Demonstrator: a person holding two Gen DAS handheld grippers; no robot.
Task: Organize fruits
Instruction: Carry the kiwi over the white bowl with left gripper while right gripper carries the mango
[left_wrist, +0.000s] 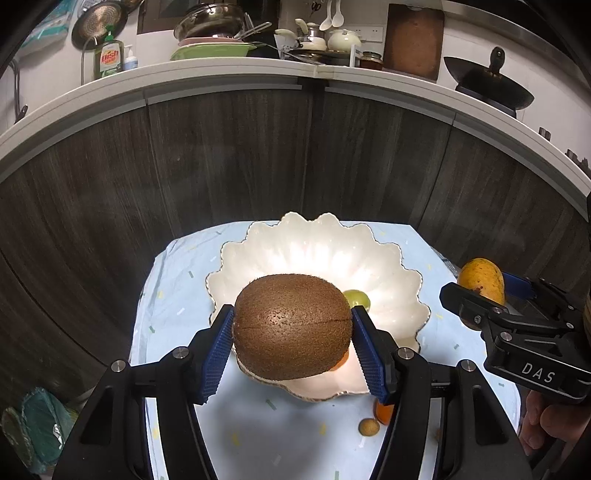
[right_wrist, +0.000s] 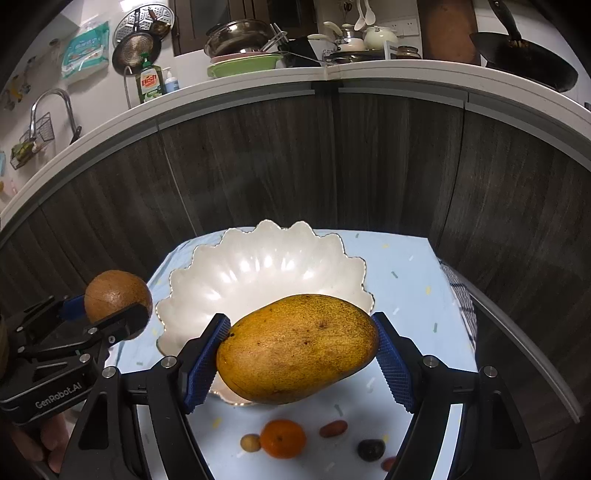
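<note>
My left gripper (left_wrist: 292, 338) is shut on a brown kiwi (left_wrist: 292, 326) and holds it above the near rim of a white scalloped bowl (left_wrist: 317, 251). A green grape (left_wrist: 356, 298) lies in the bowl. My right gripper (right_wrist: 297, 350) is shut on a yellow mango (right_wrist: 297, 349), held above the table in front of the bowl (right_wrist: 258, 269). The mango also shows in the left wrist view (left_wrist: 482, 278), the kiwi in the right wrist view (right_wrist: 116, 295).
On the light blue cloth (right_wrist: 406, 288) near me lie an orange (right_wrist: 282, 438), a small tan fruit (right_wrist: 250, 442), a red oblong fruit (right_wrist: 333, 428) and a dark round fruit (right_wrist: 370, 449). Dark wood cabinet fronts (left_wrist: 258, 155) stand behind the table.
</note>
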